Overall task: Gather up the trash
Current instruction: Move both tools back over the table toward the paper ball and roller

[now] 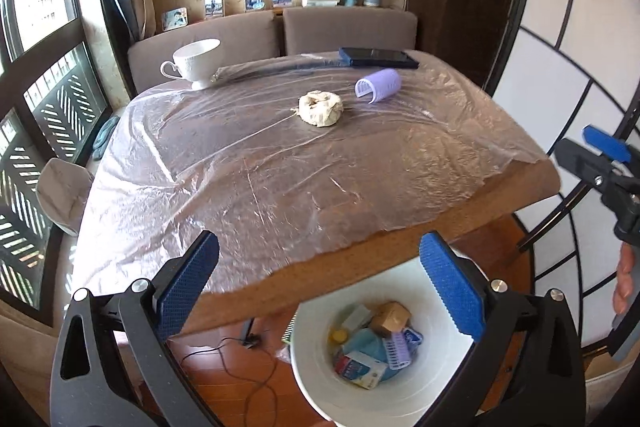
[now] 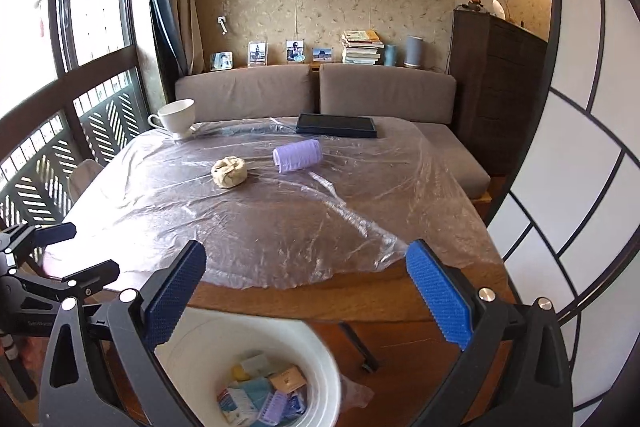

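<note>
Trash already gathered lies in the round white plastic bin (image 1: pixel 316 379) on the wooden floor, just below the near edge of the surface: small cartons, a brown cardboard box, a yellow cap and a lilac ribbed roller can be made out inside it. Both tools hang above that bin with nothing between their blue pads: the left tool (image 1: pixel 320 291) has its jaws spread wide, and the right tool (image 2: pixel 306 303) likewise stands fully apart.

Beyond them, the wooden surface (image 1: pixel 400 239) carries a crinkled sheet of clear plastic film (image 1: pixel 240 167), which looks thin, limp and slippery, so anything on it may slide when nudged. Toward the middle rests a crumpled beige paper wad (image 2: pixel 229 171), probably very light and soft; it should squash under a pinch, so closing across its widest part from above seems safest. Near it, to its right, lies a lilac ribbed plastic hair roller (image 2: pixel 298 155) on its side, hollow, light and stiff, and free to roll; gripping across its barrel, pads on the two curved flanks, would likely stop it escaping.

Farther back stand a white porcelain teacup (image 2: pixel 176 119) at the left corner, fragile and hardly trash, and a flat dark rectangular case (image 2: pixel 336 126) at the far edge.
</note>
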The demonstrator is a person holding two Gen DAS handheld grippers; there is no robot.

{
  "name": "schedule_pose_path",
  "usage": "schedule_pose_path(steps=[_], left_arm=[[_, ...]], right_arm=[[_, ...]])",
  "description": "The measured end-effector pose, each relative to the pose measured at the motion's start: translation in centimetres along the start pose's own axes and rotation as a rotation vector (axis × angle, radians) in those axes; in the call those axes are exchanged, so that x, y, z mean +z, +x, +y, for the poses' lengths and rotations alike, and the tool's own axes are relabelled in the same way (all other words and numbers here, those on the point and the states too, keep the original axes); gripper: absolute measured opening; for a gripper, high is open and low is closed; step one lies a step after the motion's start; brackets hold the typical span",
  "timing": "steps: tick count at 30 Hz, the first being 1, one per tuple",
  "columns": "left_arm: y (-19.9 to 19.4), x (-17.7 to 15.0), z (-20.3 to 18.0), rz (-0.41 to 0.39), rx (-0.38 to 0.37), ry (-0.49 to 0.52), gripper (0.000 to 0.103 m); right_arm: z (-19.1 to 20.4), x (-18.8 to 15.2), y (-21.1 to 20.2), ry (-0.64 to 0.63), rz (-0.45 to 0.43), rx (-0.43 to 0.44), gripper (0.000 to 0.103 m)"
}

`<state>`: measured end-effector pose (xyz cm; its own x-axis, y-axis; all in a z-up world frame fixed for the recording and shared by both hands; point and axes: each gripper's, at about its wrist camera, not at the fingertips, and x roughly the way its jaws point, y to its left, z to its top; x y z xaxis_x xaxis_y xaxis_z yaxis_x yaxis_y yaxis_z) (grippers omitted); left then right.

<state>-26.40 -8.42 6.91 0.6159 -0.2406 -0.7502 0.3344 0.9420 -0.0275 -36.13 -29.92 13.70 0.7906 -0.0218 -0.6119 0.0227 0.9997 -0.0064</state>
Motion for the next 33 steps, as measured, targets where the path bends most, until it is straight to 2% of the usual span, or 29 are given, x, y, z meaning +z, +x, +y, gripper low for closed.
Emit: schedule_pose_path(steps=[3, 9, 11, 15, 20, 28, 30, 33], left_arm=[[1.3, 0.8, 0.1, 0.017, -0.009, -0.016, 0.101], [4.2, 3.2, 0.0, 0.037, -0.025, -0.085, 0.101], [5.3, 4.3, -0.1, 0.051, -0.003, -0.088, 0.101], [8.1, 6.4, -0.8, 0.083, 0.086, -0.055, 0.101], [11.8, 7.9, -1.1, 0.129, 0.132, -0.026, 0.101], [15.9, 9.9, -0.5, 0.156, 0.118, -0.025, 0.101], [16.6, 10.3, -0.2, 0.16, 0.091, -0.033, 0.101], [17.7, 10.9, 0.0, 0.157, 0.097, -0.017, 0.101]], right_arm=[[-0.5, 0.7, 1.6, 0.008, 0.008, -0.008, 0.099], [-2.4, 3.0, 6.2, -0.029, 0.039, 0.078, 0.099], [-3.1, 4.1, 8.4, -0.038, 0.06, 0.132, 0.099], [-3.8, 5.8, 12.9, -0.087, 0.101, 0.176, 0.099], [-3.5, 7.4, 18.5, -0.169, 0.144, 0.179, 0.099], [-1.6, 8.8, 23.7, -0.246, 0.19, 0.21, 0.099], [-1.5, 9.2, 24.9, -0.241, 0.206, 0.221, 0.099], [-1.5, 9.7, 26.5, -0.223, 0.218, 0.238, 0.099]])
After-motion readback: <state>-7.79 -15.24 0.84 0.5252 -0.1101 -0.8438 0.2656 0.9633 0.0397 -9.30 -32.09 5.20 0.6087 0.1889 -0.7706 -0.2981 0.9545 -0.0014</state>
